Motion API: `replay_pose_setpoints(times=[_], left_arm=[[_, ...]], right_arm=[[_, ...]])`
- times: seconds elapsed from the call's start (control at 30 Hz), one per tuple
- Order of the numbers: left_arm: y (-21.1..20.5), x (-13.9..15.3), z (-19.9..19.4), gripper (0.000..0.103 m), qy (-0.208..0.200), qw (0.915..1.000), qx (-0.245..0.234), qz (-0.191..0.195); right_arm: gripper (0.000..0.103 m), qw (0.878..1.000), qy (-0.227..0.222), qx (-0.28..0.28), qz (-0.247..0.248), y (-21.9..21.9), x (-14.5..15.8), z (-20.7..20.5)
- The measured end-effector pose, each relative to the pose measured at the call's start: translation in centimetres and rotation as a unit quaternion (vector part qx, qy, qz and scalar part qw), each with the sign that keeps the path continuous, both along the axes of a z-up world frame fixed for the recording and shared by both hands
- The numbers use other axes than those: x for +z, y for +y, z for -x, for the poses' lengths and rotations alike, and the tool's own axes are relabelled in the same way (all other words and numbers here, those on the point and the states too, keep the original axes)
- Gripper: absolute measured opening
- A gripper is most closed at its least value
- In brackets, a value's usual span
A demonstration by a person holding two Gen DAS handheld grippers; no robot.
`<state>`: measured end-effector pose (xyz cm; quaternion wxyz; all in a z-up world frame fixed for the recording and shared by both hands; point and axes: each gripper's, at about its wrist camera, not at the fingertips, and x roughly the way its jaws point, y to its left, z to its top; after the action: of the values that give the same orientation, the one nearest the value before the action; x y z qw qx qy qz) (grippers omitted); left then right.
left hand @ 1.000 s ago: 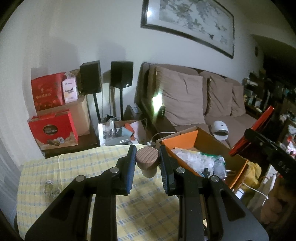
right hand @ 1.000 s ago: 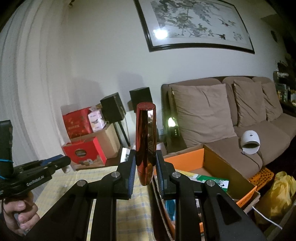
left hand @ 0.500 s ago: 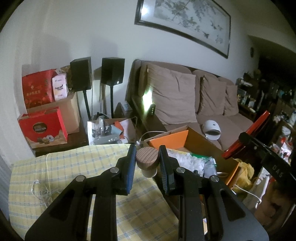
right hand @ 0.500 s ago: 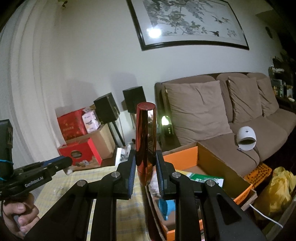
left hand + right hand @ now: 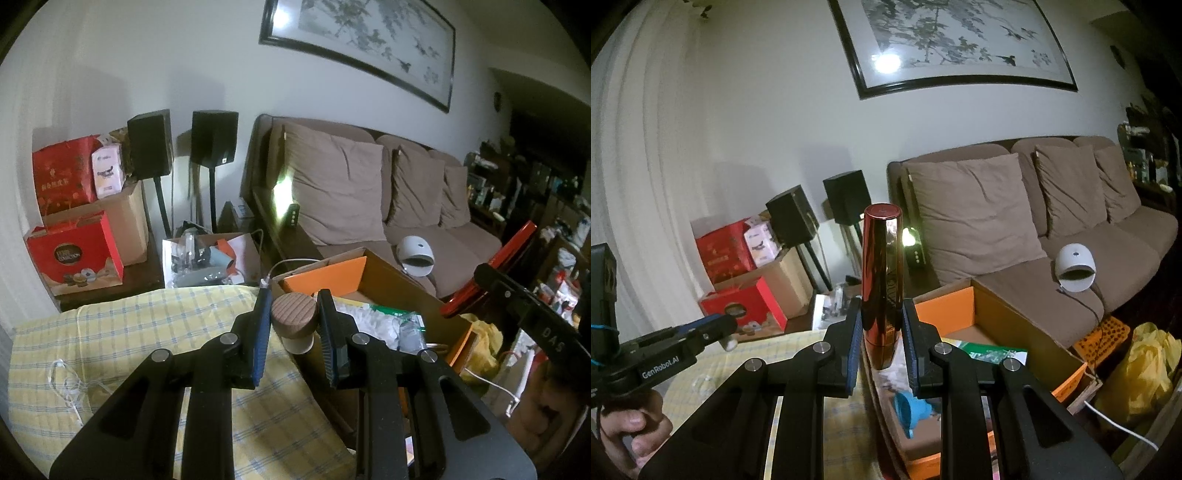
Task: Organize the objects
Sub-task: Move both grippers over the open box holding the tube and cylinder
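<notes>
red tube (image 5: 881, 288) stands upright, clamped in right gripper (image 5: 880, 332); left gripper (image 5: 293, 325) grasps stopper (image 5: 295, 319).

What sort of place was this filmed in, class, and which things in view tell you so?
Most likely a home living room: a brown sofa with cushions stands against the wall, a framed painting hangs above it, and two speakers stand on stands beside stacked gift boxes.

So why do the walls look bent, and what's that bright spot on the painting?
Both views: fisheye lenses bow the wall and darken the corners. Right wrist view: the spot on the painting is lamp glare on its glass; the red tube also shines. Left wrist view: fainter glare on the frame's left end, room dim and grainy.
</notes>
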<state>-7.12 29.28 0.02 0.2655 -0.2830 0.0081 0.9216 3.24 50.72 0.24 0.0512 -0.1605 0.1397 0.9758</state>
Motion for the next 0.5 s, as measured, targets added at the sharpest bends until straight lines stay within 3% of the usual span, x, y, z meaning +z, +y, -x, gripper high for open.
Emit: replay_pose_setpoints(times=[0.17, 0.5], left_arm=[[0.1, 0.0, 0.3, 0.023, 0.008, 0.9996, 0.028, -0.001], [0.8, 0.2, 1.0, 0.023, 0.009, 0.9994, 0.029, -0.015]], right_arm=[[0.019, 1.000, -0.004, -0.006, 0.003, 0.4, -0.3, 0.1], [0.019, 1.000, -0.009, -0.019, 0.008, 1.3, -0.6, 0.3]])
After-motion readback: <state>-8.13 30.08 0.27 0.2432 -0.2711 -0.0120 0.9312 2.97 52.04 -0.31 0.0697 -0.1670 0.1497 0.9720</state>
